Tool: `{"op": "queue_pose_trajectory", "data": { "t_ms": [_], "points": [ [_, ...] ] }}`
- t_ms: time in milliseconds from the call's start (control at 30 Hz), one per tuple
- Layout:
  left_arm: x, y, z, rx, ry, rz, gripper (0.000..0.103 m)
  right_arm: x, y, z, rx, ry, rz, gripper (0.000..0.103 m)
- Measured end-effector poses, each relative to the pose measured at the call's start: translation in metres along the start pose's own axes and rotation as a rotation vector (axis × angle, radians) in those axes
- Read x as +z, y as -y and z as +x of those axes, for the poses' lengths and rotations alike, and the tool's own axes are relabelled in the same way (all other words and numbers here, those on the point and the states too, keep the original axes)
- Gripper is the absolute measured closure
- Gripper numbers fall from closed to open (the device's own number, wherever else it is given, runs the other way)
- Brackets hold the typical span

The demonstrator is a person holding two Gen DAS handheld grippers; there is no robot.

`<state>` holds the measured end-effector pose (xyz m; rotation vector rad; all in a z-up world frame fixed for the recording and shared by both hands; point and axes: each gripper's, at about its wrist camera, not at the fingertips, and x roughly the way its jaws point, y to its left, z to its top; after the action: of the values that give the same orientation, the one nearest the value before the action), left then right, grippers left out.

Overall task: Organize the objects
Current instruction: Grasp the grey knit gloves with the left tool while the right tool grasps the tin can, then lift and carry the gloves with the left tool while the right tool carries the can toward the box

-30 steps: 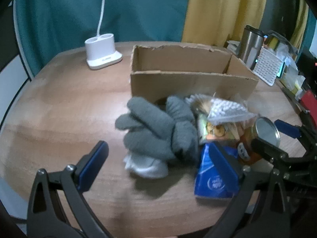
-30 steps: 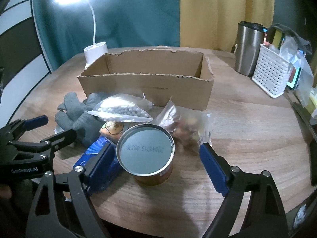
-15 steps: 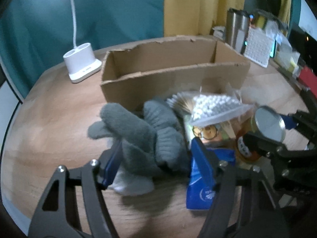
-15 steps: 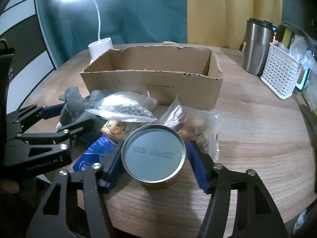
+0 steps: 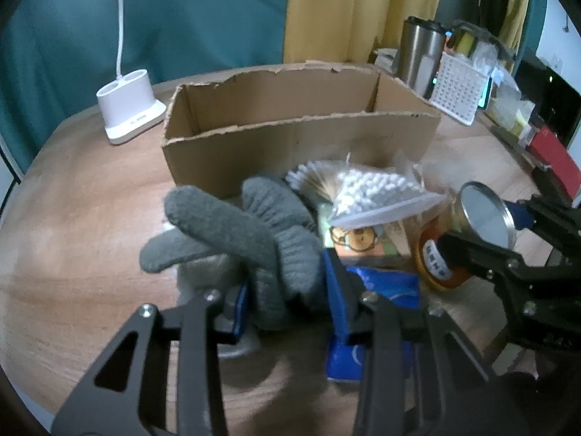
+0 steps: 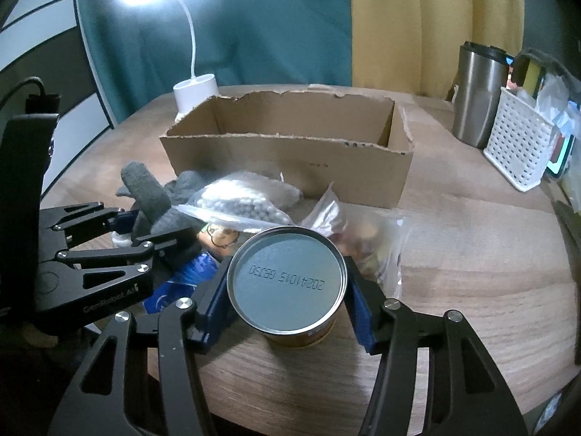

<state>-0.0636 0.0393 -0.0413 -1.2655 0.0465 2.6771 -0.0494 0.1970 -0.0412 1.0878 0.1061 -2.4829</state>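
Note:
My left gripper (image 5: 287, 290) is shut on a grey knit glove (image 5: 232, 225) at the near left of the pile, and the glove's fingers stick up past the blue pads. The right wrist view shows the same grip from the side, with the left gripper (image 6: 145, 227) on the glove (image 6: 145, 185). My right gripper (image 6: 287, 298) is closing around an upright orange-labelled can (image 6: 287, 279) with a silver lid. Its pads touch both sides of the can. An open cardboard box (image 6: 290, 160) stands just behind the pile.
Between the glove and the can lie a bag of white beads (image 6: 239, 200), a blue packet (image 5: 385, 283) and a clear snack bag (image 6: 366, 232). At the back stand a white lamp base (image 5: 127, 112), a steel tumbler (image 6: 475, 98) and a white basket (image 6: 515, 145).
The left gripper moved forward over the grey glove and shut on it. The right gripper's jaws narrowed from wide apart onto the sides of the can.

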Motion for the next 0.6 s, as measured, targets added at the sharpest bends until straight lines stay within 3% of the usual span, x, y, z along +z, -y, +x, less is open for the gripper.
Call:
{"op": "queue_pose_trajectory", "data": {
  "t_ms": [600],
  "points": [
    [0.018,-0.023,-0.048,-0.028,0.111,-0.083,0.067,0.030,0.004,-0.025,-0.027,0.069,-0.038,0.044]
  ]
}}
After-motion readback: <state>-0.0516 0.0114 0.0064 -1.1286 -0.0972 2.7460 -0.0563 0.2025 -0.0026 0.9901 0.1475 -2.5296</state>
